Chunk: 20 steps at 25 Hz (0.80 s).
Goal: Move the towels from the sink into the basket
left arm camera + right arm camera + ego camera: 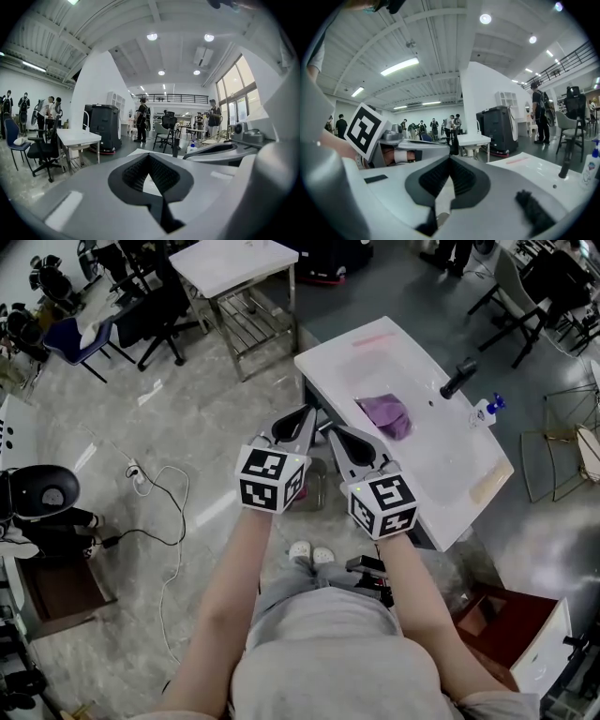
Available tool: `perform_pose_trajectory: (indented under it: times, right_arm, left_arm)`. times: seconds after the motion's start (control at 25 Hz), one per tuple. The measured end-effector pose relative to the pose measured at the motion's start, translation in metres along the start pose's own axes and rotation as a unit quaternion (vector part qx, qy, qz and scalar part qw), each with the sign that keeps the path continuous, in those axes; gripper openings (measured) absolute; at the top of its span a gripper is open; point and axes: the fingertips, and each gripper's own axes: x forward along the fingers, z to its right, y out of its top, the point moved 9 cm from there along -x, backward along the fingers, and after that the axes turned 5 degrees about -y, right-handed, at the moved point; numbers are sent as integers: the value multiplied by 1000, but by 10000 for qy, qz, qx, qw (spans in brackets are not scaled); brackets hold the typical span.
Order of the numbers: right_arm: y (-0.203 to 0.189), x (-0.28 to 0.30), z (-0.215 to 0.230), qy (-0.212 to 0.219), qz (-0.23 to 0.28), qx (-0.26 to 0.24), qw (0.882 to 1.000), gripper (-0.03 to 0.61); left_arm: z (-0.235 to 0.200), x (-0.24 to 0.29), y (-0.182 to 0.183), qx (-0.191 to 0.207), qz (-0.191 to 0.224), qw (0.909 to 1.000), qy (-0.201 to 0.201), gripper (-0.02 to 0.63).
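A purple towel (385, 414) lies crumpled in the basin of the white sink (450, 486), right of centre in the head view. My left gripper (307, 416) is shut on nothing and held in the air just short of the sink's near-left edge. My right gripper (336, 435) is beside it, also shut and empty, with its tips a short way left of the towel. In the left gripper view the jaws (149, 157) meet at their tips, and the right gripper's jaws (450, 161) do the same. I cannot make out a basket in any view.
A black faucet (458, 378) and a blue-capped bottle (487, 410) stand at the sink's far side. A white table (234, 266) and office chairs (80, 334) stand behind on the left. A cable (169, 512) trails over the floor. A red-brown box (502, 620) sits at lower right.
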Motion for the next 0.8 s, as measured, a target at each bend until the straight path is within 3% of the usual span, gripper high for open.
perform_pose_trajectory:
  times: [0.2,0.52,0.8]
  right_arm:
    - [17,-5,2,-210,206,-52,9996,17]
    - [35,-8,4,-499,382,-230,9978,17]
    - [42,-2,2,-753,483,-145,9959,17]
  left_arm:
    - [1,-3,15,-35,210,9998,-58,6]
    - [-3,1,20,-55,132,9995,-285,6]
    - [-7,7,29,182,162,9981,-569,6]
